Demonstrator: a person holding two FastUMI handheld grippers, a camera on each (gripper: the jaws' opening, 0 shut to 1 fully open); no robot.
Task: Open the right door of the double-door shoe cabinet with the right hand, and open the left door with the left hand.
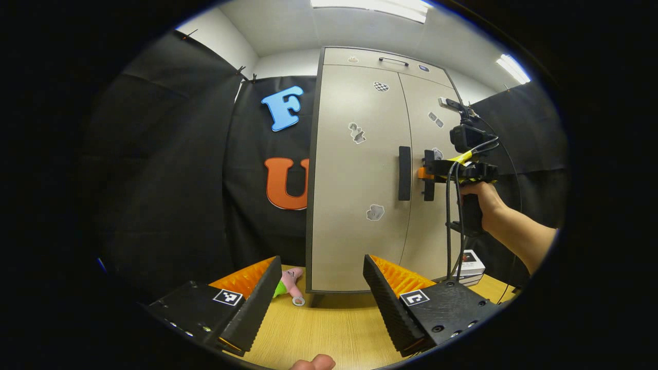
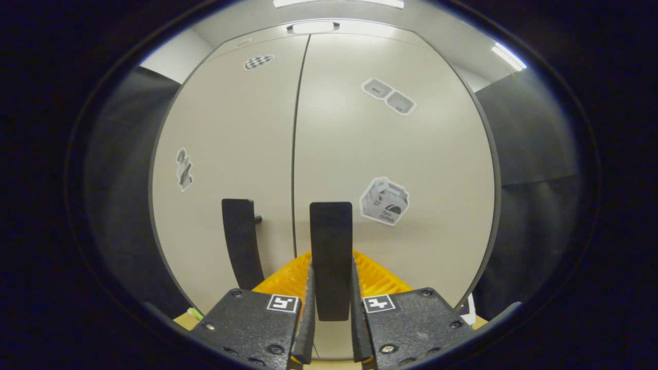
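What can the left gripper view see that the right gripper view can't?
Left gripper view: a pink starfish toy on the wooden table, boxes beside the cabinet, the top drawer handle, and a hand holding the right gripper at the right door handle.

Right gripper view: up close, its fingers clamp that handle.

Both: the shut cabinet doors and the left door handle.

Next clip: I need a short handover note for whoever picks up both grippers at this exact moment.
Right gripper: shut on the right door handle, at the cabinet front.
Left gripper: open, holding nothing, back over the table, facing the cabinet.
Left door handle: untouched.
Done: the right handle is gripped; both doors look closed.
Left: pull the right door open, then grip the left handle and open that door.
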